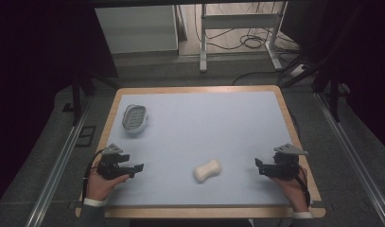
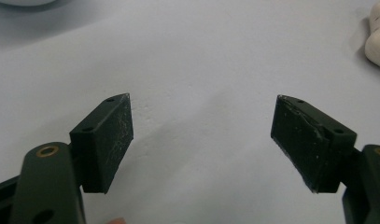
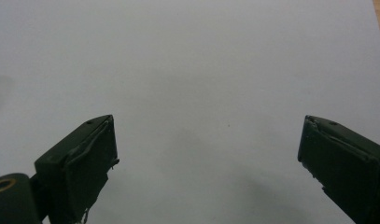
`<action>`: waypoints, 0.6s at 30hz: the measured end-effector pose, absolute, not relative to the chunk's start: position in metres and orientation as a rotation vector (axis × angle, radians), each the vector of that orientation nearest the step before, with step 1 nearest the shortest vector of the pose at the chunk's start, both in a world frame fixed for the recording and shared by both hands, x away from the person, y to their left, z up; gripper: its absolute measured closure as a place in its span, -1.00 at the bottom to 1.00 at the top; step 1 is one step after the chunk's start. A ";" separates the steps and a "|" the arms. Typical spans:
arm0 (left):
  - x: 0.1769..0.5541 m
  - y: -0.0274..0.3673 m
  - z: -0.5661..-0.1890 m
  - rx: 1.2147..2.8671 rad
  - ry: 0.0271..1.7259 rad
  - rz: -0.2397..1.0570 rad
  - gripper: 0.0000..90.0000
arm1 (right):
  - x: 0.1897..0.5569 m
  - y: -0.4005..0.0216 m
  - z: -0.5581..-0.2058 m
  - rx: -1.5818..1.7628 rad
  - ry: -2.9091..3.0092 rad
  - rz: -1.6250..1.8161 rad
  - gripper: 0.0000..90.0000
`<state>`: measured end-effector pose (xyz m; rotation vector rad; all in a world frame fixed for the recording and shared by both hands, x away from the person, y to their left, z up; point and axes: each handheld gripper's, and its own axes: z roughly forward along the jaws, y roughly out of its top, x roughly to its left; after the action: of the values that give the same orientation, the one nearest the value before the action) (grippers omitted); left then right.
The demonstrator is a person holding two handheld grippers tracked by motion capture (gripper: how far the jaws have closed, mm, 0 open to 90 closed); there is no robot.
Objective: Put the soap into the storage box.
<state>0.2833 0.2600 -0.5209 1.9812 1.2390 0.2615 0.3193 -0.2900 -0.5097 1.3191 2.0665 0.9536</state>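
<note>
A: Pale blue table mat [image 1: 199, 127], grey ribbed oval soap dish [image 1: 134, 117] far left, cream waisted soap bar [image 1: 207, 170] near front.

B: Left gripper [image 1: 133, 168] and right gripper [image 1: 258, 165] both gape wide, empty, soap between them.

A: The danger, I'd say: that rounded bar squirting from the pads.

Table [image 1: 199, 118]: matt pale-blue top, smooth, edged in light wood. Soap bar [image 1: 207, 170]: cream, smooth, faintly waxy. Soap dish [image 1: 134, 117]: grey, ribbed, plastic-looking. Left gripper [image 2: 201, 135] and right gripper [image 3: 208, 154]: matt black pads, scuffed; brass-coloured pivot bushings.
</note>
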 end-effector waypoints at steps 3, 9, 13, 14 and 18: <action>0.283 0.259 -0.521 1.982 1.226 0.258 -0.55 | 0.319 -0.289 -0.509 1.322 2.065 0.944 -0.90; 0.283 0.255 -0.522 2.007 1.213 0.261 -0.56 | 0.320 -0.292 -0.510 1.353 2.064 0.951 -0.87; 0.282 0.256 -0.521 2.003 1.217 0.257 -0.56 | 0.319 -0.292 -0.510 1.356 2.075 0.966 -0.85; 0.282 0.257 -0.520 1.998 1.222 0.268 -0.56 | 0.319 -0.292 -0.510 1.349 2.077 0.967 -0.85; 0.281 0.261 -0.517 1.976 1.247 0.285 -0.58 | 0.318 -0.294 -0.510 1.328 2.074 0.987 -0.83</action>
<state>0.2809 0.2609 -0.5172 1.9755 1.2472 0.2852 0.3178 -0.2936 -0.5097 1.3281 2.0742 0.9871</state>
